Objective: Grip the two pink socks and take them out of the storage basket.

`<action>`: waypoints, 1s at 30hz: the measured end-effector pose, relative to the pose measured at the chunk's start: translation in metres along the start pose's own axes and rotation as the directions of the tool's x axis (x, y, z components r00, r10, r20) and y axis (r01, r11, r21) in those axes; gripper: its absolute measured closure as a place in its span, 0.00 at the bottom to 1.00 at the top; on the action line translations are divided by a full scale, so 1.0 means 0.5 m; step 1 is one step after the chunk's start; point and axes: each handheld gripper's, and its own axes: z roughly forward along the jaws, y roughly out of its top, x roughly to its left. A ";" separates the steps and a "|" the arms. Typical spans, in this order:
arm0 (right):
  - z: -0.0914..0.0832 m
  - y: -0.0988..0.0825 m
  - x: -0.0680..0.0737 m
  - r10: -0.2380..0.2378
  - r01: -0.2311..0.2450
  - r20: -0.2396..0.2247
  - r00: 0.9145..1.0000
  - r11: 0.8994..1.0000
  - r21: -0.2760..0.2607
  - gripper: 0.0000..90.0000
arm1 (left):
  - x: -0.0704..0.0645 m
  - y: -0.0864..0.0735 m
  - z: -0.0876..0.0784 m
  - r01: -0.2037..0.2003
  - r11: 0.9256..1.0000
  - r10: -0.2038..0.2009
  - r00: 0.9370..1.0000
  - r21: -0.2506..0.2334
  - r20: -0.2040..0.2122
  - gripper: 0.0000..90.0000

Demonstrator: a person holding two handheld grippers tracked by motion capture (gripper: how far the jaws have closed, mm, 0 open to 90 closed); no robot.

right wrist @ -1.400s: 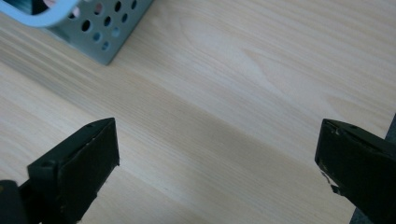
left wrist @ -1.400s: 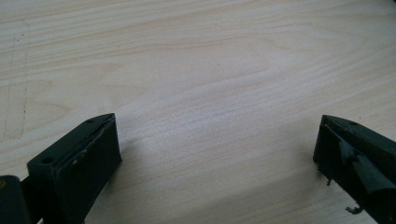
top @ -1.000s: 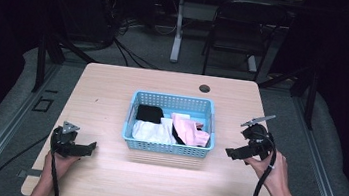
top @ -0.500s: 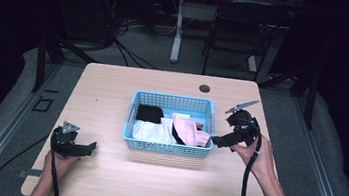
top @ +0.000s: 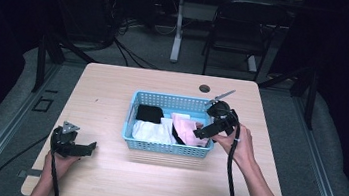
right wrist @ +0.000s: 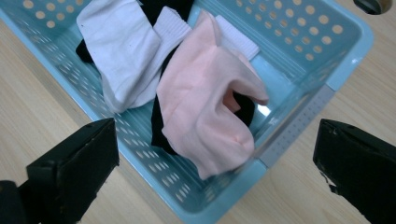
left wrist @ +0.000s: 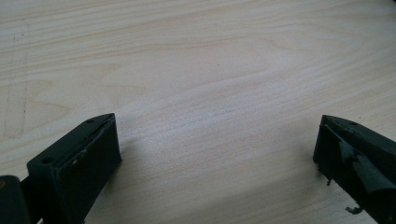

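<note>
A light blue perforated basket stands mid-table and holds a pink garment, a white cloth and a black one. My right gripper hovers over the basket's right end, open, jaws wide apart. In the right gripper view the pink garment lies straight ahead between the jaws, draped over black fabric, with the white cloth beyond it and the basket's wall below right. My left gripper rests at the table's front left, open over bare wood.
A small dark round hole sits in the tabletop behind the basket. Cables trail from both grippers toward the front edge. A chair and table legs stand on the floor beyond the far edge.
My right gripper has moved left and forward from the table's right side to above the basket's right end. The left gripper has stayed put.
</note>
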 end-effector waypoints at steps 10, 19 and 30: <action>0.053 0.026 0.008 -0.018 0.020 -0.036 0.999 0.999 0.047 0.07 | 0.000 0.000 0.000 0.001 1.000 -0.001 1.000 0.000 0.000 0.01; 0.092 0.032 -0.006 0.004 -0.001 -0.028 1.000 0.994 0.110 0.27 | 0.000 0.000 0.000 0.001 1.000 -0.001 1.000 0.000 0.000 0.01; 0.124 0.034 -0.007 0.018 -0.019 0.006 1.000 0.986 0.164 0.60 | 0.000 0.000 0.000 0.000 1.000 0.000 1.000 0.000 0.000 0.01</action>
